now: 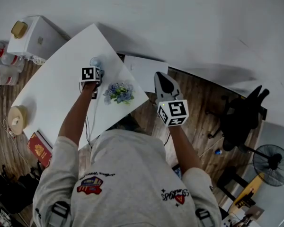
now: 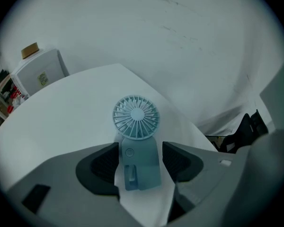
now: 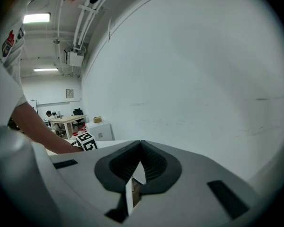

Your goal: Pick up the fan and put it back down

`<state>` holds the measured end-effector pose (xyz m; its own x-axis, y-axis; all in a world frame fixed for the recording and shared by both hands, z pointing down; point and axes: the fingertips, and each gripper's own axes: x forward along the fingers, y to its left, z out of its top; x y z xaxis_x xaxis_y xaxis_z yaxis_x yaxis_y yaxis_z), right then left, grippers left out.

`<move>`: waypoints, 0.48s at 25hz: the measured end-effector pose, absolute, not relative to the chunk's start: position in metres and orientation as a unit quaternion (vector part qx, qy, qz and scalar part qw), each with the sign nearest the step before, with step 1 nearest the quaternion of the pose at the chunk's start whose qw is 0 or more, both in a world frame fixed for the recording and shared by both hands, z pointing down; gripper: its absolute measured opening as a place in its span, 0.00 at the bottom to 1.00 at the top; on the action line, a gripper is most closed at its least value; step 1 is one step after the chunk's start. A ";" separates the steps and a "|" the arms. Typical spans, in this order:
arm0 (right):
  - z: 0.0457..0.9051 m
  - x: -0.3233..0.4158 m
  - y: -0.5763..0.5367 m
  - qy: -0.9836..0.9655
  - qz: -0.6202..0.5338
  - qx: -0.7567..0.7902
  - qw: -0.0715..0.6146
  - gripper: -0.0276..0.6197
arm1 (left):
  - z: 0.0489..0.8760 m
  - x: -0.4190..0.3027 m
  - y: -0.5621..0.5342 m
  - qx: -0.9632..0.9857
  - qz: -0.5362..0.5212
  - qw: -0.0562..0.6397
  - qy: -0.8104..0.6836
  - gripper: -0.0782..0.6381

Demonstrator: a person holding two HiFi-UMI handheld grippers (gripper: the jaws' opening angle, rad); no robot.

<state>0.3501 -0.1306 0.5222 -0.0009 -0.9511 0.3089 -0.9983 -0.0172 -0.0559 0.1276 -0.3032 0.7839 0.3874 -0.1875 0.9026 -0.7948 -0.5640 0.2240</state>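
Note:
A small light-blue handheld fan [image 2: 136, 141] stands upright on the white table [image 2: 61, 112], its round grille facing the left gripper view. My left gripper [image 2: 140, 159] is open, with one jaw on each side of the fan's lower body; a thin gap shows on the right side. In the head view the fan [image 1: 95, 62] peeks out beyond the left gripper [image 1: 95, 70] near the table's far edge. My right gripper [image 1: 164, 83] hangs off the table's right side, over the floor. In the right gripper view the right gripper [image 3: 141, 148] is shut and holds nothing.
A bunch of blue artificial flowers [image 1: 119, 92] lies just right of the left gripper. A tape roll [image 1: 16, 118] and a red book [image 1: 39, 149] sit at the table's near left. A white cabinet [image 1: 35, 37] stands beyond the table. A black chair [image 1: 244, 115] and a floor fan [image 1: 273, 164] are on the right.

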 end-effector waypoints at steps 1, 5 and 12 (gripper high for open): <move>0.522 0.352 -0.130 -0.695 0.132 0.701 0.091 0.05 | 0.785 0.126 -0.303 0.759 0.456 0.332 -0.325 0.50; 0.521 0.353 -0.129 -0.695 0.132 0.701 0.091 0.05 | 0.785 0.121 -0.307 0.764 0.468 0.301 -0.325 0.41; 0.524 0.342 -0.134 -0.708 0.129 0.688 0.092 0.05 | 0.780 0.111 -0.296 0.787 0.432 0.306 -0.317 0.41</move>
